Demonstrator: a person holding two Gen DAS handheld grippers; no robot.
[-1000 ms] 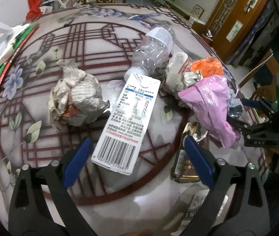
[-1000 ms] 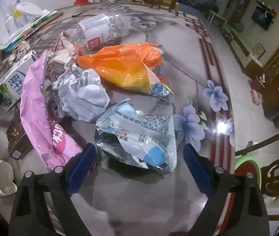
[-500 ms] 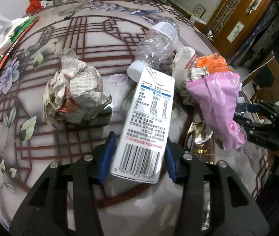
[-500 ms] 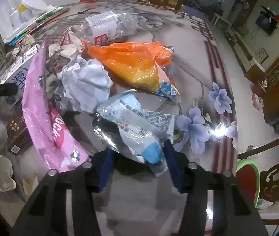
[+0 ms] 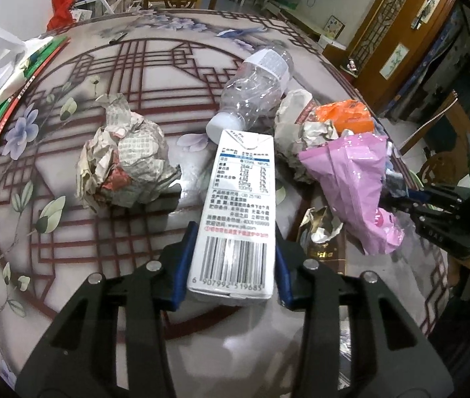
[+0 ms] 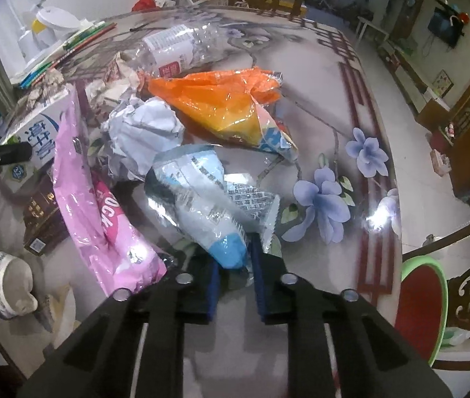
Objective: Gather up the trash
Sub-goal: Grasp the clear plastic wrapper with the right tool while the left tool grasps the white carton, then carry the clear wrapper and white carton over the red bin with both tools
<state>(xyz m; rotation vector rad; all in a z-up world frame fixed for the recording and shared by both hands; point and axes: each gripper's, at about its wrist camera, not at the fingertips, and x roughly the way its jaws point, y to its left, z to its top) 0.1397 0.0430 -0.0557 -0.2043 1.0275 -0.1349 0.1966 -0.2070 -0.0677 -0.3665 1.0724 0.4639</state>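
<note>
Both tools angled down (gripping trash).

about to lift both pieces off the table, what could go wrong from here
1. The left hand-held gripper, jaws closing, holds the milk carton only at its barcode end, so the long carton may tip or twist out.
2. The right hand-held gripper pinches one corner of the silver-blue wrapper; slick foil may slip free.
3. The wrapper lies close beside the pink bag and may drag it.
</note>
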